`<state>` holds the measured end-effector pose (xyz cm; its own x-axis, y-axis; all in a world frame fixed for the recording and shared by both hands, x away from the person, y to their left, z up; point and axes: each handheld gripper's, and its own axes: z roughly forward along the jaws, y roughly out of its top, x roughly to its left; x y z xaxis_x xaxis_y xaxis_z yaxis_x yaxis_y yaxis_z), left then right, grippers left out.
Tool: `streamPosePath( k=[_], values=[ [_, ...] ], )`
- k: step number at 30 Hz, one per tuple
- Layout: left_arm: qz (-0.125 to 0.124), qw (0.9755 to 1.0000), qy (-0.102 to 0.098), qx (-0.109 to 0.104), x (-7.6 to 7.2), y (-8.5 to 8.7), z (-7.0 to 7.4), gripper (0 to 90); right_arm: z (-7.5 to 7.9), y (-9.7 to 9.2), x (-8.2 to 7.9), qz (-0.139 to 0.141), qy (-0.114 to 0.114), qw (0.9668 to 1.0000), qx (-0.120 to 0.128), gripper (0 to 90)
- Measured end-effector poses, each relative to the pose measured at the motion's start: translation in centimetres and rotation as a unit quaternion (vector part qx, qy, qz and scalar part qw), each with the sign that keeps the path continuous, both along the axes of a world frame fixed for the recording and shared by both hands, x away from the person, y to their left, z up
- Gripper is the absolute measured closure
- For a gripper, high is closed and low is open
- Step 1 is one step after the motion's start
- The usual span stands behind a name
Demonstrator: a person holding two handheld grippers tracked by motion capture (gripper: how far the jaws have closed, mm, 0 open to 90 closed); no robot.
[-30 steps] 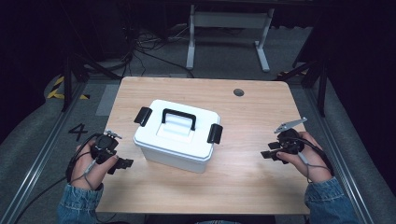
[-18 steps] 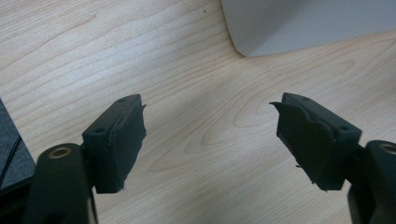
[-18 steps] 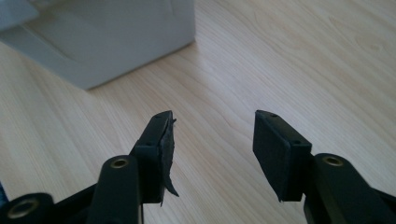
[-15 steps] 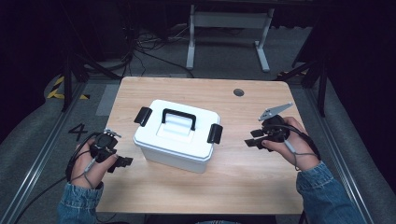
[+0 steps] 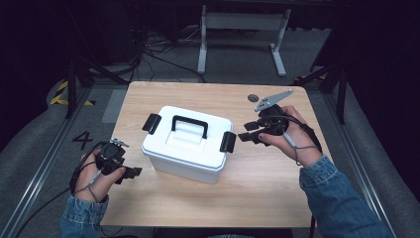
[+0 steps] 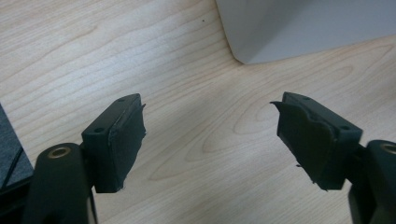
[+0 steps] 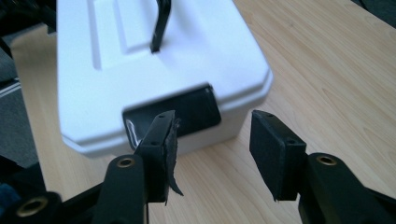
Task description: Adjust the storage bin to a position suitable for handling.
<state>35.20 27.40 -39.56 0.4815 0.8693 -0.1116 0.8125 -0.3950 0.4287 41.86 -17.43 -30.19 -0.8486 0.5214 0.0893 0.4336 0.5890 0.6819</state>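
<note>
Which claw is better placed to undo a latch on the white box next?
Probably right: the right claw is open, facing the box's near latch. The left claw faces bare table.

A light wooden table [image 5: 277, 198] stands on grey floor [image 5: 163, 69] strewn with cables [image 5: 148, 54], a white metal frame [image 5: 242, 22] behind in dim surroundings.

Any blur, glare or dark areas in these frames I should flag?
High view: table evenly lit, surroundings nearly black, picture slightly soft. Left gripper view: wood grain sharp, box corner casts a soft shadow. Right gripper view: box lid close to blown out, latch edges smeared, small glare at its left end; near jaws in reasonable focus.
</note>
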Motion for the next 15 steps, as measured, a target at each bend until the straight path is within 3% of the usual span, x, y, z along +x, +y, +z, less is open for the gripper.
streamPosePath(
  k=[7,15],
  values=[
    [-0.001,0.9999,-0.008,-0.006,0.0,0.0,0.0,27.8,0.8,3.0,0.7,0.024,0.001,0.9993,0.029,53.3],
    [-0.006,1.0,-0.004,-0.004,0.1,-0.2,-0.1,28.0,-0.1,5.7,1.5,0.041,0.0,0.9985,0.036,51.3]
  ],
)
